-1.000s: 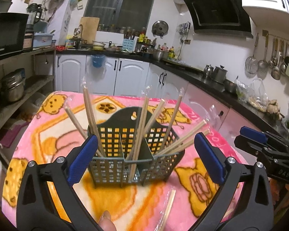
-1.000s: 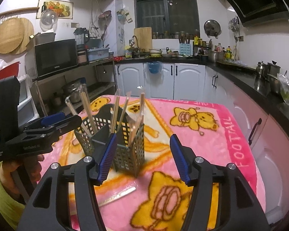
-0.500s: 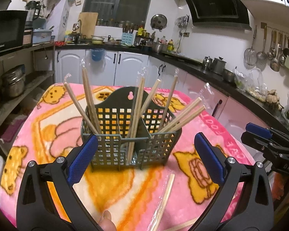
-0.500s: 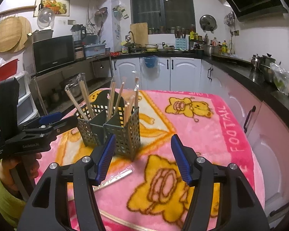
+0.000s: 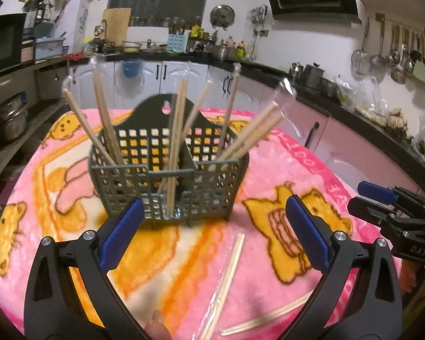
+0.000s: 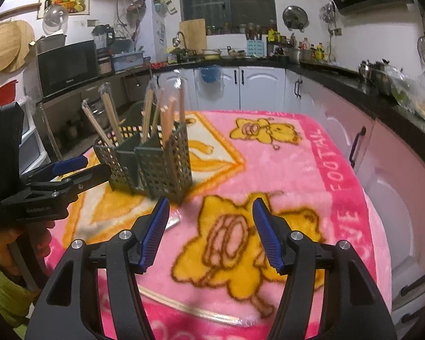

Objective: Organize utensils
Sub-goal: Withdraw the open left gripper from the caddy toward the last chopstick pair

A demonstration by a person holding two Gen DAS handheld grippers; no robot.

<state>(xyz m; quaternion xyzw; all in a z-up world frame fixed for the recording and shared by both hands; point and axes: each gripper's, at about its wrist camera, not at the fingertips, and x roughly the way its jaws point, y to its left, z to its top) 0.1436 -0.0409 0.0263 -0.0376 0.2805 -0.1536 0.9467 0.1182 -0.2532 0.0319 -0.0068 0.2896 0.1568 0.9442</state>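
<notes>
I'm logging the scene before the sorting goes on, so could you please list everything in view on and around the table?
utensil holder: one, grey-green lattice, standing upright on the blanket.
chopsticks in holder: several wrapped pairs, pale wood, leaning outward; exact count unclear.
loose chopsticks: at least two wrapped pairs, pale wood, lying flat on the blanket in front of the holder.
blanket: one, pink with yellow cartoon animals, covering the table.
microwave: one, black, on the shelf to the left.
left gripper: black, blue fingers, open, nothing between them.
right gripper: black, blue fingers, open, nothing between them.
</notes>
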